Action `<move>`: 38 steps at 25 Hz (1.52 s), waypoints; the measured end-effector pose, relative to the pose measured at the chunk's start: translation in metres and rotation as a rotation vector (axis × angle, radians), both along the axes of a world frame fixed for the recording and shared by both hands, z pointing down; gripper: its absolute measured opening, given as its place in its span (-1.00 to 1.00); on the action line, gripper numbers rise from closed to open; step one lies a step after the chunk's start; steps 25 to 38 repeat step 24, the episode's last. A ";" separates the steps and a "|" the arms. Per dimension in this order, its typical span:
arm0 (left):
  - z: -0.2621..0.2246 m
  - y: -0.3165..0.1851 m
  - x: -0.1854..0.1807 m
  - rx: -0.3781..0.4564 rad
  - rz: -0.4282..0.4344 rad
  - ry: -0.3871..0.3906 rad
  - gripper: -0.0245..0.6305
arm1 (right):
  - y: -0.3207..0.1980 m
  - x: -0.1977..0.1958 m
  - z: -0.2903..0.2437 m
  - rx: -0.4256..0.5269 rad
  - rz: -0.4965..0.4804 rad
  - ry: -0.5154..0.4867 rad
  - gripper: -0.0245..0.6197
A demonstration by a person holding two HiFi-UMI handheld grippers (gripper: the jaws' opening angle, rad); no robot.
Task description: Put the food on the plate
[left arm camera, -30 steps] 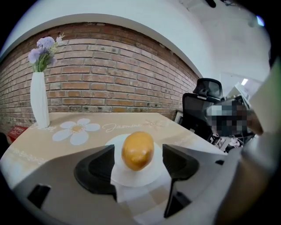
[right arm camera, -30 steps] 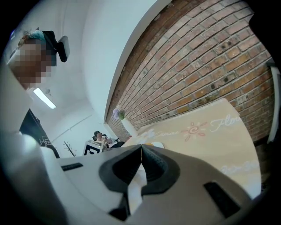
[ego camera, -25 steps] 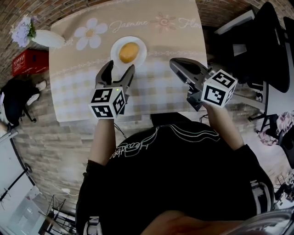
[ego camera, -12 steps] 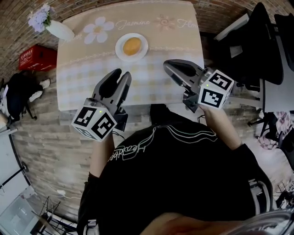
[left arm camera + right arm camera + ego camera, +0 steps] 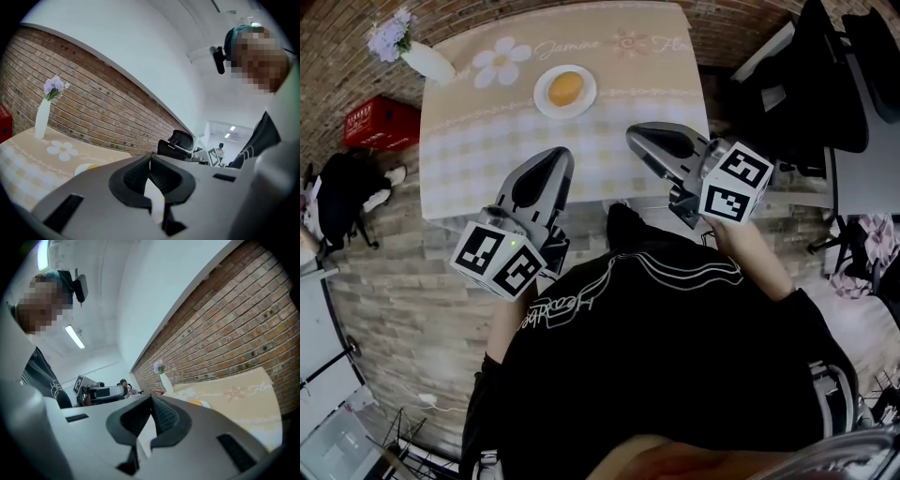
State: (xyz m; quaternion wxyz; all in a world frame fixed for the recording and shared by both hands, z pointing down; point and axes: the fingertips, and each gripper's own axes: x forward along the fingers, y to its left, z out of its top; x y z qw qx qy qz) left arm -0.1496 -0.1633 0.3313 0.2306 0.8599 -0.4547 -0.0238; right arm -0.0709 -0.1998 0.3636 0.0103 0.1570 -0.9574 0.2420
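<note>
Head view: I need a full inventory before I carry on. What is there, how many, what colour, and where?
table: one, beige cloth with flower print, top centre
plate: one, white, far middle of the table
food: one, round, orange-yellow, on the plate
vase: one, white, with purple flowers, far left corner of the table
crate: one, red, on the floor left of the table
office chairs: at least two, black, right of the table
left tongs: one, grey, shut and empty, above the near left table edge
right tongs: one, grey, shut and empty, above the near right table edge
</note>
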 end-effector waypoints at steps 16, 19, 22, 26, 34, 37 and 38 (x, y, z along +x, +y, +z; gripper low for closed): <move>0.012 -0.014 0.003 -0.032 -0.018 -0.006 -0.90 | -0.009 0.004 0.006 -0.014 -0.003 0.001 -0.94; 0.016 -0.018 0.003 -0.031 -0.026 -0.031 -0.90 | -0.013 0.004 0.009 -0.018 -0.004 0.005 -0.94; 0.019 -0.023 0.002 -0.030 -0.039 -0.073 -0.90 | -0.016 0.004 0.010 -0.020 -0.005 0.006 -0.94; 0.022 -0.025 0.002 -0.031 -0.045 -0.094 -0.90 | -0.018 0.003 0.012 -0.021 -0.005 0.007 -0.94; 0.022 -0.025 0.002 -0.031 -0.045 -0.094 -0.90 | -0.018 0.003 0.012 -0.021 -0.005 0.007 -0.94; 0.022 -0.025 0.002 -0.031 -0.045 -0.094 -0.90 | -0.018 0.003 0.012 -0.021 -0.005 0.007 -0.94; 0.022 -0.025 0.002 -0.031 -0.045 -0.094 -0.90 | -0.018 0.003 0.012 -0.021 -0.005 0.007 -0.94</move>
